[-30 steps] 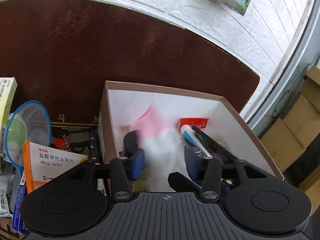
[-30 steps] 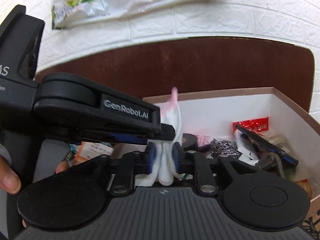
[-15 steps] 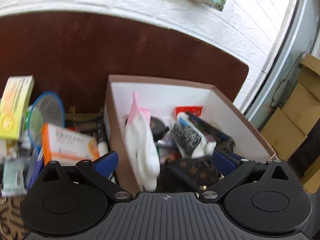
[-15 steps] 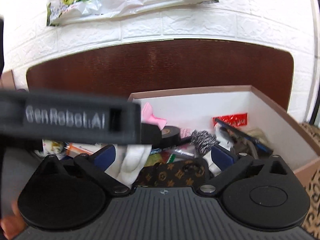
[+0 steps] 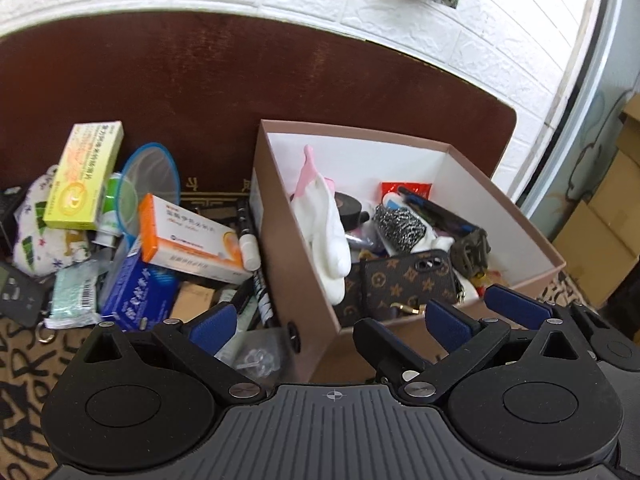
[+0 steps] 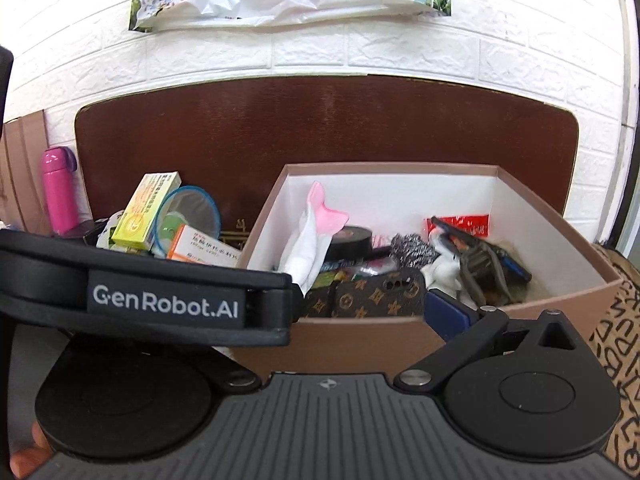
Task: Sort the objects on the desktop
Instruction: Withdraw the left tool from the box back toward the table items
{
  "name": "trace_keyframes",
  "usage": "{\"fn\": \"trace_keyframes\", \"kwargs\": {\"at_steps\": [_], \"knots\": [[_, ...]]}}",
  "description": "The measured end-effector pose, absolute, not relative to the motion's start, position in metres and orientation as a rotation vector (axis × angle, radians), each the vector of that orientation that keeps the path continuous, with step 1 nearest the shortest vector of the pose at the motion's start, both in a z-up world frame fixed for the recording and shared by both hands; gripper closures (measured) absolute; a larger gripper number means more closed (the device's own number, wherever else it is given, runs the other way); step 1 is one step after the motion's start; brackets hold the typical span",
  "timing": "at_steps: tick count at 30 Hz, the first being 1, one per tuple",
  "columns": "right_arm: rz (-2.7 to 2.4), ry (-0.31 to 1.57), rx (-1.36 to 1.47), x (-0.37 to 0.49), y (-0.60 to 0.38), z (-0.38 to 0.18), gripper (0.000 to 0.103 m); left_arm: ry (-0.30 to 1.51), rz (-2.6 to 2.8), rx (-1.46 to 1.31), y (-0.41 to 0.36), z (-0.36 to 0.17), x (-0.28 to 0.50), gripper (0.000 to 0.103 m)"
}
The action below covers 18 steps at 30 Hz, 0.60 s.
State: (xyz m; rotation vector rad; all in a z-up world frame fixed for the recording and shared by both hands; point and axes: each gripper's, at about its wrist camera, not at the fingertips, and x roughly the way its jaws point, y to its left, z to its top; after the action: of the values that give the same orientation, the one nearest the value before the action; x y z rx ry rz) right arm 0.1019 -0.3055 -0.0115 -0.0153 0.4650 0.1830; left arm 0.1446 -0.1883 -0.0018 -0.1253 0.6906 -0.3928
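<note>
Pile on the left: yellow-green cardboard medicine box [image 5: 82,176], round blue-rimmed mesh disc [image 5: 150,178], orange-and-white cardboard medicine box [image 5: 188,240] and blue carton [image 5: 136,294] lie heaped on the patterned cloth [image 5: 18,354], still unsorted
Left gripper [image 5: 324,316]: released, jaws just opened wide, nothing between them
Brown cardboard box with white lining [image 5: 472,160]: stands just right of the pile
White fabric glove with pink cuff [image 5: 326,224]: lies inside the box against its left wall, cuff upward, limp and creased
Box contents: black tape roll [image 6: 348,240], steel wool scourer [image 5: 400,226], brown monogram phone case [image 5: 404,280]
Right gripper [image 6: 360,312]: released, jaws just opened, empty; its left finger is hidden behind the other tool
Next step: judged to be a fresh pick from the pile; take the top orange box first, pads square on its long sides
</note>
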Motion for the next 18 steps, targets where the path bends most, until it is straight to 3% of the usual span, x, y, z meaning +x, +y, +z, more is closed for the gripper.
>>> {"fn": "trace_keyframes", "kwargs": {"at_steps": [18], "knots": [[0.253,0.469,0.027,0.044,-0.277,-0.034,0.000,0.656,-0.370,-0.188,-0.141,-0.024,0.074,0.000]]}}
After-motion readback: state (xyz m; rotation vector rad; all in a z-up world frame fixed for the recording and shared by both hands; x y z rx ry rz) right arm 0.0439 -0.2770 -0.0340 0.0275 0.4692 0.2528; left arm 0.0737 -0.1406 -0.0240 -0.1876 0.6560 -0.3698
